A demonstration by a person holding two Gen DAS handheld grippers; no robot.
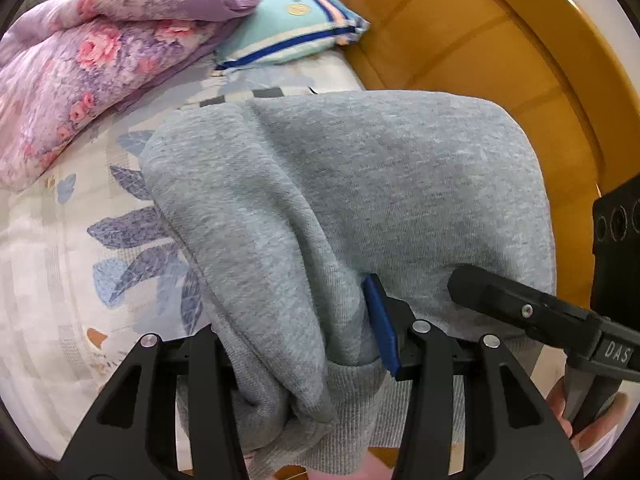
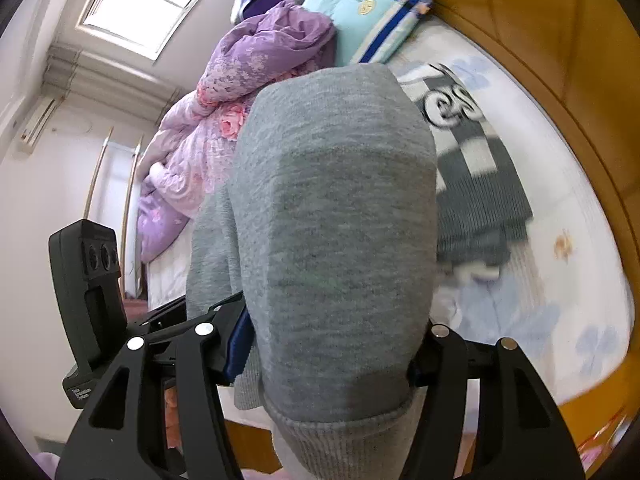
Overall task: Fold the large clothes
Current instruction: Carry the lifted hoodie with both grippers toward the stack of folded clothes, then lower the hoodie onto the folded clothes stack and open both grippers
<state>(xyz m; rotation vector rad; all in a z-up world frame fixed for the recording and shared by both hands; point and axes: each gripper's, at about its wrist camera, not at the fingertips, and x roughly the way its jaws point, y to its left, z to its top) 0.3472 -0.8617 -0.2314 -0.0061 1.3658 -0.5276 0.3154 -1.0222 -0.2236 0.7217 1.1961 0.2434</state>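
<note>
Grey sweatshirt [image 1: 360,200] held up over the bed [image 1: 48,264], mid-carry, one ribbed edge in each set of tongs.

Left tongs [image 1: 316,364] clamped on a bunched fold near the ribbed hem; blue pad [image 1: 382,324] pressed against cloth. Right tongs [image 2: 332,360] closed across a wide thickness of the same garment, ribbed band hanging below the pads. Body of sweatshirt draped forward over both tongs, above the floral sheet, not yet laid flat. Striped grey garment [image 2: 476,184] lying on the bed to the right; purple quilt [image 1: 92,60] and pillow [image 1: 288,20] beyond. Judged step: carrying to a laying spot. Next move likely needs lowering onto bare sheet clear of the striped piece, hem kept taut between both tongs to avoid wrinkles.
</note>
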